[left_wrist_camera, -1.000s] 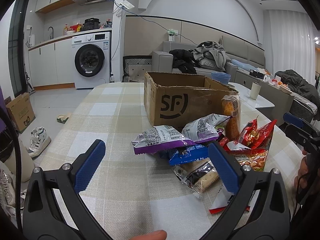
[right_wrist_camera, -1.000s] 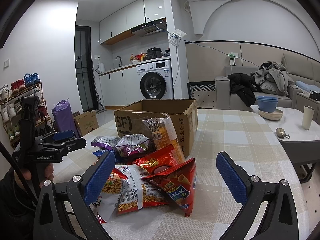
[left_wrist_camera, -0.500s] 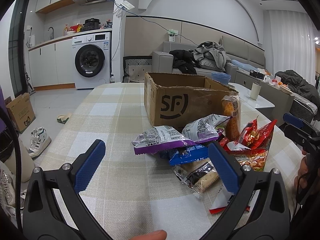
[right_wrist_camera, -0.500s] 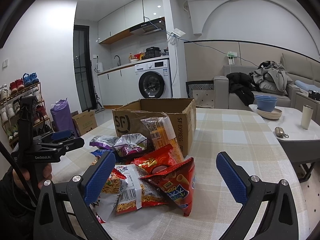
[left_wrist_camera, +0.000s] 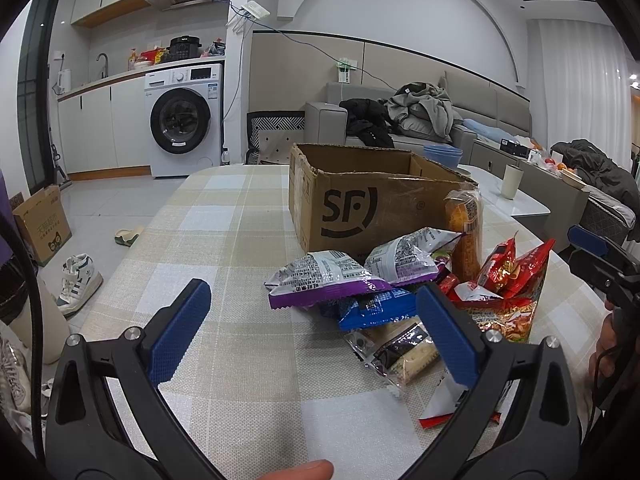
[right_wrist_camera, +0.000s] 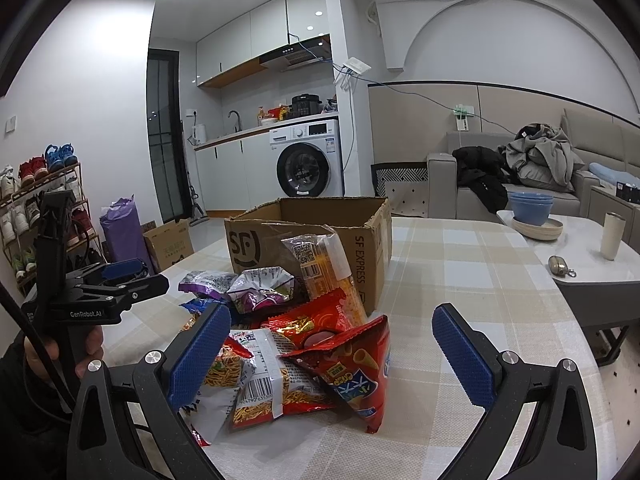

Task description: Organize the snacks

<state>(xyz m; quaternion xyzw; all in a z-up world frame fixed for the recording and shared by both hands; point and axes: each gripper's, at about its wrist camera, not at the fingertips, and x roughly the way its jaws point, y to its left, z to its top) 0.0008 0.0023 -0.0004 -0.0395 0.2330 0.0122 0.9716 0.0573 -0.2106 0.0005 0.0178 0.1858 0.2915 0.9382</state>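
On the checkered table (left_wrist_camera: pixel 224 216) sits an open cardboard box (left_wrist_camera: pixel 360 200) with the SF logo, and right in front of it there's a messy pile of snacks. From the left wrist view, a purple-edged bag (left_wrist_camera: pixel 324 280) lies at the front of the heap, with a second purple bag (left_wrist_camera: pixel 408 256) just behind it, a blue packet (left_wrist_camera: pixel 376 308) tucked under them and a clear cracker pack (left_wrist_camera: pixel 400 352) nearest the camera. A tall orange pack (left_wrist_camera: pixel 464 236) leans against the box — red bags (left_wrist_camera: pixel 512 292) are bunched up to its right.

The left tool (left_wrist_camera: pixel 312 328) hovers low over the table with its blue pads spread wide, nothing between them. The right tool (right_wrist_camera: pixel 332 344) is just as wide and empty, pointing at the red cone-snack bag (right_wrist_camera: pixel 360 368) and the noodle snack bag (right_wrist_camera: pixel 264 380) beside it, not touching either. A hand (right_wrist_camera: pixel 64 352) grips the left tool's handle at the edge of the right wrist view.
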